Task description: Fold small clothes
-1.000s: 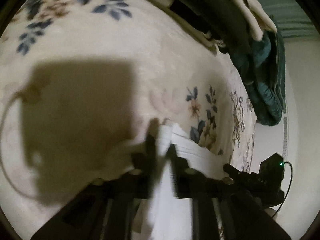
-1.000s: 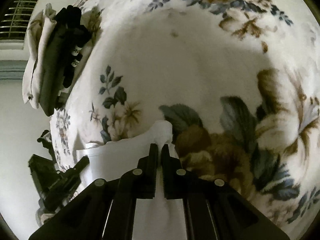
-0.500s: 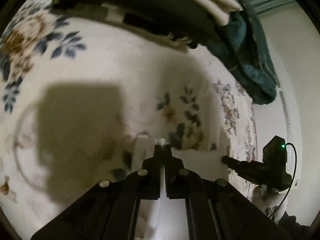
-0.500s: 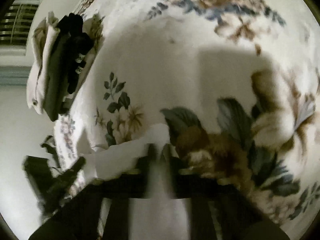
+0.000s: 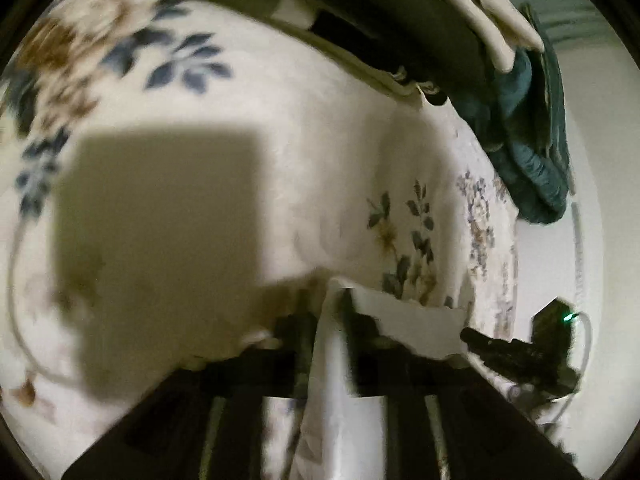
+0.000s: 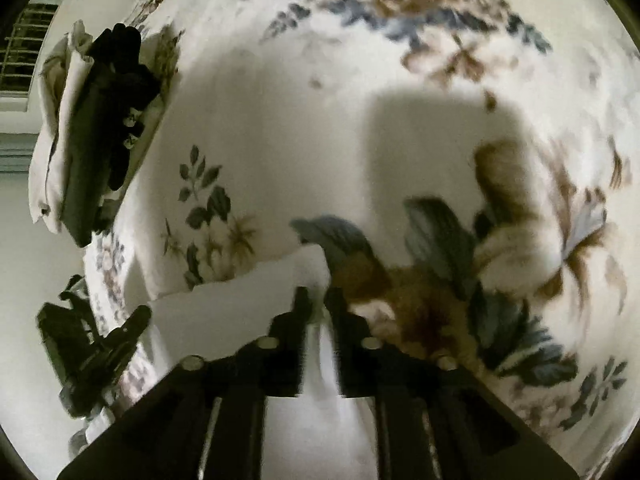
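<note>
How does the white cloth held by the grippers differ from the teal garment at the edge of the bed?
The white cloth is plain, pale and stretched between both grippers; the teal garment is dark, bunched and untouched. The white cloth is lifted above the floral blanket; the teal garment lies at the blanket's far edge.

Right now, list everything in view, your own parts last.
white cloth: one, white, held up over the bed between both grippers.
bedspread: one, cream with blue and brown flowers, under everything.
clothes pile: one stack, dark grey, black and cream, at the bed's far edge.
teal garment: one, teal, beside that pile.
left gripper: one, black, pinching the cloth's left corner.
right gripper: one, black, pinching the right corner.
</note>
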`<action>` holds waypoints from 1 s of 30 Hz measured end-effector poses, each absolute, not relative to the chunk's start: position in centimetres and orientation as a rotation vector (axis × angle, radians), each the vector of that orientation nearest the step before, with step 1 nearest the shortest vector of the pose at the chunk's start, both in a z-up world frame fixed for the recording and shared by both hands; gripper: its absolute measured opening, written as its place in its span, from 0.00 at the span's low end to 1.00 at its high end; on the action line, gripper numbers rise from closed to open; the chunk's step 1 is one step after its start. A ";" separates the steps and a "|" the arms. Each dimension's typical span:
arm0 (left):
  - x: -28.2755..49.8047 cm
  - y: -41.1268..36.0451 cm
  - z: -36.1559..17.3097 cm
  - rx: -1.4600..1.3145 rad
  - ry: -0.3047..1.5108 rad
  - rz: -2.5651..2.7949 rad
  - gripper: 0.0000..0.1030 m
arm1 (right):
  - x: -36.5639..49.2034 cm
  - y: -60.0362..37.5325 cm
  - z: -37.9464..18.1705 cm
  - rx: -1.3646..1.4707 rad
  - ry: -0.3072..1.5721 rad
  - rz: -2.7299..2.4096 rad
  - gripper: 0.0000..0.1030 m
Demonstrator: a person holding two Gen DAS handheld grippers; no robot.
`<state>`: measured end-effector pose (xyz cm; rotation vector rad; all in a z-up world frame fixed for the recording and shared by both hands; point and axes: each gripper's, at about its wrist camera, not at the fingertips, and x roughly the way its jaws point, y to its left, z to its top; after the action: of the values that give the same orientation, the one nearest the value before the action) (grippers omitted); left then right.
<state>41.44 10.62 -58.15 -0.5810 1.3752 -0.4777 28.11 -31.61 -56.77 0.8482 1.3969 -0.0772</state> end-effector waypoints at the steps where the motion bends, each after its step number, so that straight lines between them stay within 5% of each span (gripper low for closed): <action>1: 40.7 11.5 -57.9 -0.627 1.356 -0.493 0.47 | 27.2 -32.2 -57.0 0.902 1.390 -0.035 0.63; 4: 38.3 13.3 -58.2 -0.763 1.336 -0.551 0.64 | 24.9 -33.0 -58.7 0.992 1.422 0.082 0.70; 18: 33.9 7.1 -61.0 -0.785 1.424 -0.609 0.62 | 23.5 -27.8 -65.5 1.234 1.464 0.475 0.69; 19: 33.8 7.0 -60.9 -0.768 1.424 -0.594 0.54 | 23.6 -27.5 -65.4 1.217 1.464 0.482 0.65; 21: 33.6 6.9 -60.7 -0.740 1.425 -0.574 0.27 | 23.9 -27.1 -64.9 1.173 1.476 0.472 0.33; 30: 31.7 7.2 -57.3 -0.707 1.331 -0.548 0.15 | 25.5 -26.0 -61.4 1.045 1.464 0.474 0.18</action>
<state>31.71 7.25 -57.29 -0.7074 1.3313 -0.5483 25.49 -26.01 -61.35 1.0453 1.4638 0.4743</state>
